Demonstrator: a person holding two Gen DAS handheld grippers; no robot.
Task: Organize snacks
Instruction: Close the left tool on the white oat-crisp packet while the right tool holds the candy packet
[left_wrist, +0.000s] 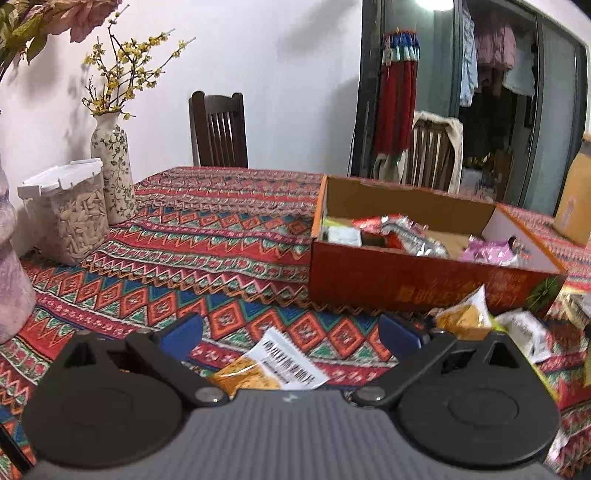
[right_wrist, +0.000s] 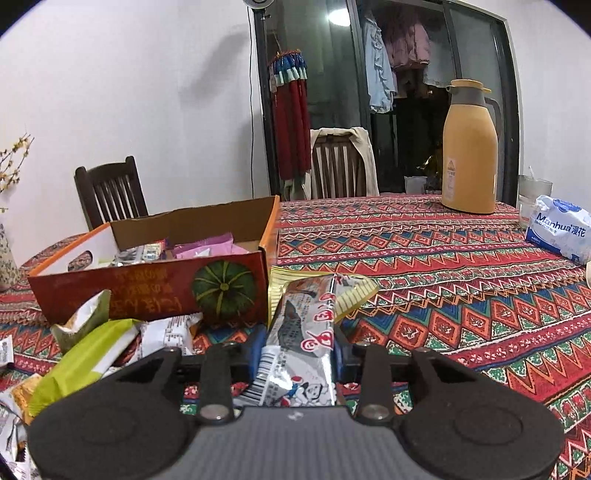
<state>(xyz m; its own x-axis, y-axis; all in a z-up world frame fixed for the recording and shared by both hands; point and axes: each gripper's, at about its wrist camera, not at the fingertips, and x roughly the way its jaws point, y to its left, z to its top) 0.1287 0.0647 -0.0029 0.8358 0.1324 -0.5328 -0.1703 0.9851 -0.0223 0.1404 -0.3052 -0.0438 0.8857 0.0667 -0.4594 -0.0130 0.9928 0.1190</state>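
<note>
Snack packet (right_wrist: 299, 343), silver, is pinched between the right gripper (right_wrist: 300, 350) jaws for boxing in the pumpkin-printed carton (right_wrist: 147, 291); left gripper (left_wrist: 291, 328) jaws are spread.

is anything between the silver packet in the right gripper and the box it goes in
Nothing visible blocks it. The right gripper is shut on the silver snack packet, and the open cardboard box sits just ahead to its left; only the box's front wall must be cleared.

Left black two-finger gripper (left_wrist: 291, 326): blue pads wide apart, nothing between. Right black two-finger gripper (right_wrist: 298, 341): pads squeezing silver snack packet (right_wrist: 300, 332), tilted down.
</note>
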